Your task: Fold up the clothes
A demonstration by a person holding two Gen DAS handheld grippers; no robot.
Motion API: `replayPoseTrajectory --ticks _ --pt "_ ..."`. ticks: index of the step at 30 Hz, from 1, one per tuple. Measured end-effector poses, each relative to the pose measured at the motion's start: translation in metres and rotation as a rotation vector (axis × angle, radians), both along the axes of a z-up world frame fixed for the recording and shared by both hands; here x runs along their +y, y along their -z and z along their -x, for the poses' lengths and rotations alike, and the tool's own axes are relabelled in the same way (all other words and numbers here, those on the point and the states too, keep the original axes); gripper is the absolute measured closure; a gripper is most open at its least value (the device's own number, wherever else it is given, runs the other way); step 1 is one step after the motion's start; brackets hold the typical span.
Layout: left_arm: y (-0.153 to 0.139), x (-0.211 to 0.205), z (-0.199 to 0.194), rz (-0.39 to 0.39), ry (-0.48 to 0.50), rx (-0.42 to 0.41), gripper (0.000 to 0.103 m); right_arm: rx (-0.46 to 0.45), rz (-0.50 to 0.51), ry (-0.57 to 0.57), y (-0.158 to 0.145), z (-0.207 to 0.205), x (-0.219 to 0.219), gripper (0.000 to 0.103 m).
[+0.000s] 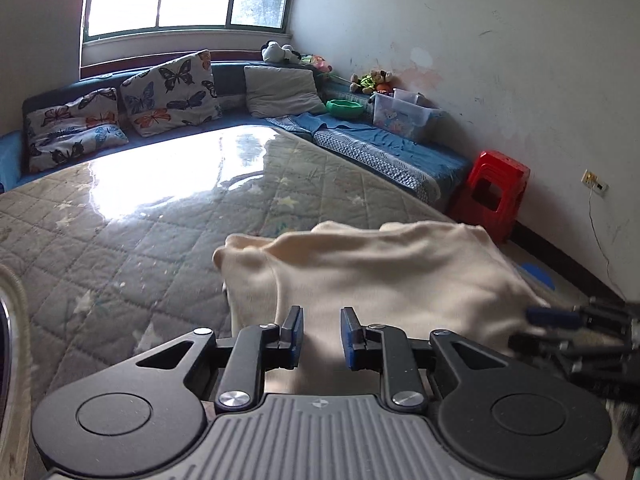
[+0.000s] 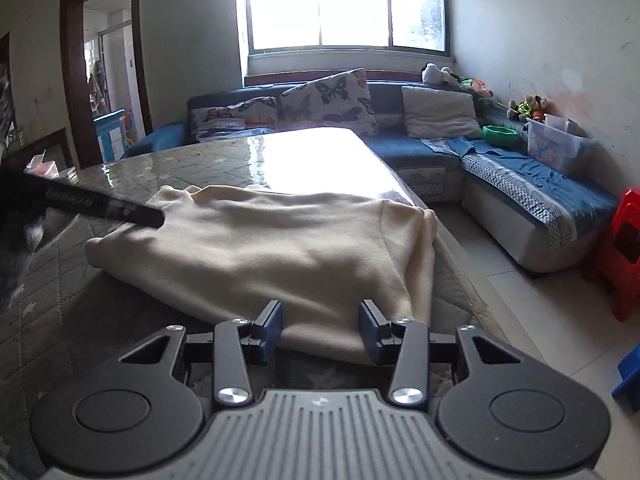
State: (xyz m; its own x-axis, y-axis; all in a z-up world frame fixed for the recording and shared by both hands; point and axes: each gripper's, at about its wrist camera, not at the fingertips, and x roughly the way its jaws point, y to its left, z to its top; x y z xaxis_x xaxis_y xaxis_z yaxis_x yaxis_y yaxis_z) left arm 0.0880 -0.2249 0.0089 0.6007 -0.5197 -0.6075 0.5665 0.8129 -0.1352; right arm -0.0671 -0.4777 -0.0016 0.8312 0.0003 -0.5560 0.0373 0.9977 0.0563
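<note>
Both grippers' jaws apart over cream garment (image 2: 280,248)

1 cream garment (image 2: 280,240) on surface (image 1: 120,240). 2 grippers: left (image 1: 320,336), right (image 2: 320,330), 2 fingers each. 3 butterfly cushions (image 1: 172,92), 1 plain cushion (image 1: 280,90). 1 green bowl (image 1: 344,108). 1 clear storage box (image 1: 404,116). 1 red stool (image 1: 494,196). 1 window (image 2: 344,4).

Sofa (image 2: 500,168), red stool (image 1: 494,194), window (image 2: 344,4)
</note>
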Motion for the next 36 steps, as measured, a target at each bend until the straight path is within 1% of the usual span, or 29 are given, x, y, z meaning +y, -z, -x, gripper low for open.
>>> replayPoseTrajectory --ticks 2,6,9,11,14,15,17,20,21,24,26,27,28,29,30,32,35,36 --pt "0.002 0.003 0.004 0.007 -0.013 0.003 0.081 -0.010 -0.003 0.005 -0.004 0.001 -0.002 0.060" --pt "0.003 0.008 0.003 0.038 -0.039 0.024 0.081 -0.061 -0.008 0.010 -0.014 -0.011 -0.005 0.060" --pt "0.006 0.012 0.001 0.046 -0.062 0.043 0.080 -0.042 -0.032 0.011 -0.008 -0.030 -0.007 0.060" --pt "0.008 0.017 -0.001 0.071 -0.074 0.062 0.080 -0.029 -0.044 0.012 -0.004 -0.042 -0.008 0.060" --pt "0.007 0.020 -0.001 0.089 -0.088 0.080 0.080 -0.014 -0.022 0.010 0.002 -0.043 -0.007 0.059" --pt "0.005 0.020 0.000 0.090 -0.092 0.082 0.078 -0.014 -0.025 0.015 0.000 -0.041 -0.007 0.057" --pt "0.002 0.021 0.003 0.089 -0.097 0.081 0.064 -0.024 -0.016 0.017 -0.005 -0.036 -0.003 0.051" --pt "-0.001 0.024 0.010 0.076 -0.109 0.076 0.054 -0.037 -0.005 0.010 -0.009 -0.029 0.005 0.046" --pt "-0.002 0.025 0.012 0.071 -0.113 0.075 0.054 -0.039 -0.006 0.005 -0.009 -0.027 0.007 0.043" --pt "-0.003 0.029 0.017 0.058 -0.124 0.080 0.050 -0.039 -0.010 -0.003 -0.008 -0.020 0.016 0.029" --pt "-0.004 0.032 0.021 0.049 -0.131 0.080 0.047 -0.039 -0.013 -0.004 -0.006 -0.016 0.020 0.027" --pt "-0.005 0.033 0.023 0.046 -0.134 0.078 0.045 -0.038 -0.014 -0.003 -0.006 -0.014 0.022 0.020" --pt "-0.006 0.034 0.026 0.042 -0.135 0.075 0.040 -0.038 -0.014 -0.002 -0.005 -0.012 0.024 0.016" --pt "-0.007 0.035 0.028 0.039 -0.137 0.071 0.035 -0.039 -0.013 0.000 -0.005 -0.010 0.026 0.016" --pt "-0.007 0.035 0.031 0.035 -0.137 0.066 0.034 -0.038 -0.012 0.000 -0.005 -0.008 0.028 0.016" --pt "-0.009 0.037 0.037 0.028 -0.137 0.052 0.026 -0.036 -0.013 0.000 -0.005 -0.005 0.029 0.013" --pt "-0.010 0.039 0.046 0.015 -0.140 0.032 0.018 -0.031 -0.014 0.015 -0.004 0.000 0.033 0.009" --pt "-0.010 0.040 0.049 0.010 -0.141 0.024 0.017 -0.031 -0.015 0.020 -0.005 0.002 0.035 0.006"
